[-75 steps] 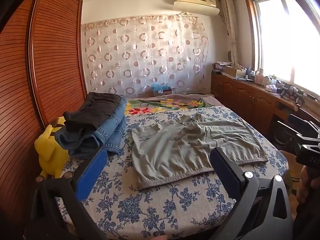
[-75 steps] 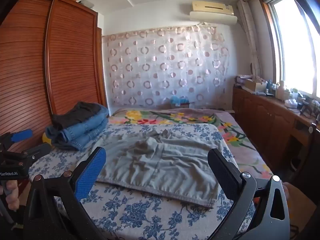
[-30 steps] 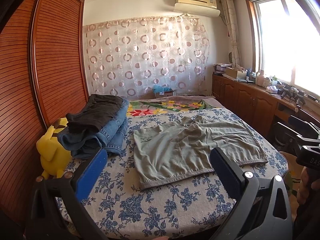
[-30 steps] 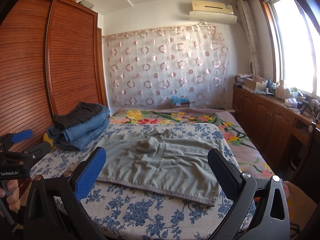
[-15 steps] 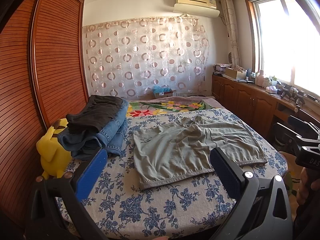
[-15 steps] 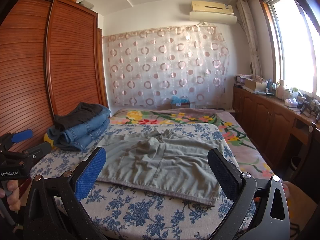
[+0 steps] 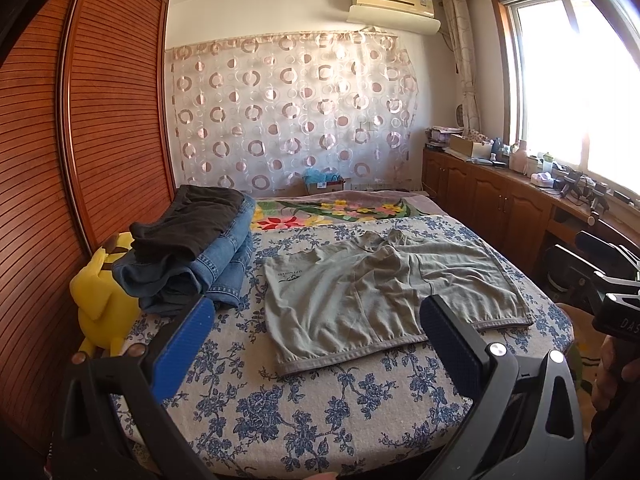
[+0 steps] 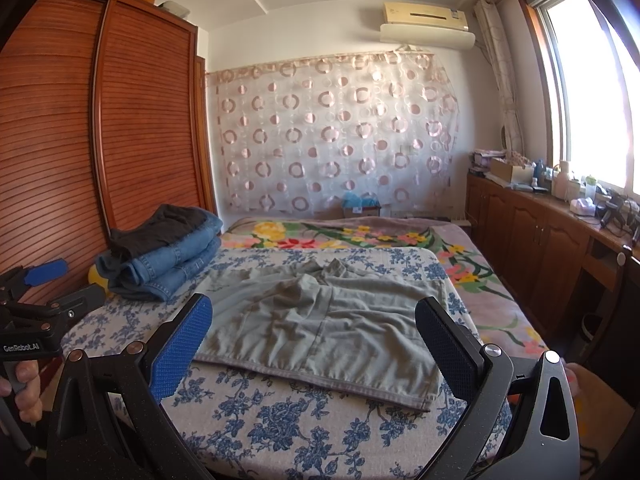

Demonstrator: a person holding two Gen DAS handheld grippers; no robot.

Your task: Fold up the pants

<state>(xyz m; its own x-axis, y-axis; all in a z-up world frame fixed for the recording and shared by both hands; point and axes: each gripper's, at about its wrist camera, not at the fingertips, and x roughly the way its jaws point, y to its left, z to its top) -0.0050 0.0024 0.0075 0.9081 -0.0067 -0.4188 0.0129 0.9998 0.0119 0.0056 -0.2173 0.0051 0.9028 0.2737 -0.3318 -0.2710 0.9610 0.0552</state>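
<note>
Grey-green shorts (image 7: 384, 292) lie spread flat on the blue-flowered bedspread (image 7: 328, 400), waistband toward me; they also show in the right wrist view (image 8: 320, 324). My left gripper (image 7: 316, 332) is open and empty, held above the near edge of the bed, short of the shorts. My right gripper (image 8: 314, 332) is open and empty, also held back from the bed's near edge. Each gripper shows at the edge of the other's view: the right one (image 7: 612, 280), the left one (image 8: 36, 292).
A stack of folded jeans with a dark garment on top (image 7: 192, 248) sits at the bed's left, beside a yellow plush toy (image 7: 100, 296). A wooden wardrobe (image 7: 80, 160) stands on the left, low cabinets (image 7: 500, 204) with clutter under the window on the right.
Both views have shifted only slightly; the grippers stay open and hover in nearly the same place. The shorts have not moved.
</note>
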